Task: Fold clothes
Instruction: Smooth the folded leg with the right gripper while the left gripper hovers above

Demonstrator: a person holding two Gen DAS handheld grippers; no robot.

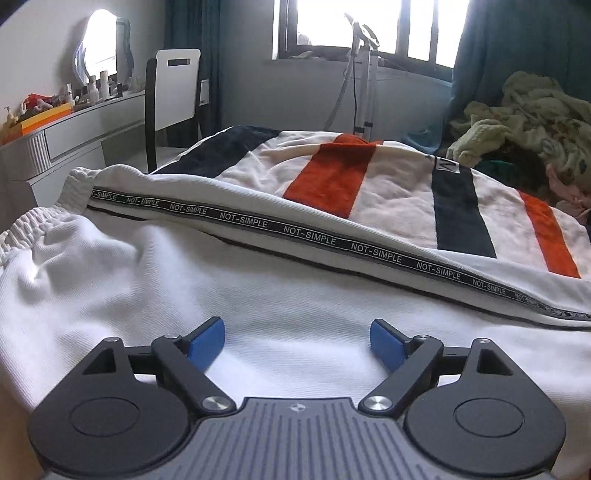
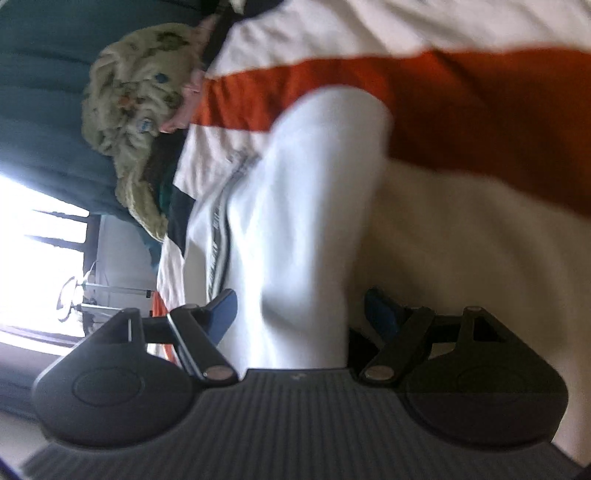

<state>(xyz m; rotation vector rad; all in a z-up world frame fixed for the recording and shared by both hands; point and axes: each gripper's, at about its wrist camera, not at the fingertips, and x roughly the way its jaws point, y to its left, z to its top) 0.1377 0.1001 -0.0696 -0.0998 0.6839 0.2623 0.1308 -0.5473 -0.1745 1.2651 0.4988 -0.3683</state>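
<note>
Left wrist: green blanket [image 1: 524,118] heaped beyond white trousers [image 1: 258,288], chair [image 1: 173,99] behind.

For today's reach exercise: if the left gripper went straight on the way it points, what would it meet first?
Most likely the white trousers spread just ahead of the open left gripper, well before the lettered side stripe; depth is uncertain.

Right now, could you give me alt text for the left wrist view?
White trousers with an elastic waistband and a NOT-SIMPLE side tape lie on a striped blanket. The left hand-held gripper sits over them, blue pads apart, holding nothing. Behind are a dresser and a bright window.
</note>
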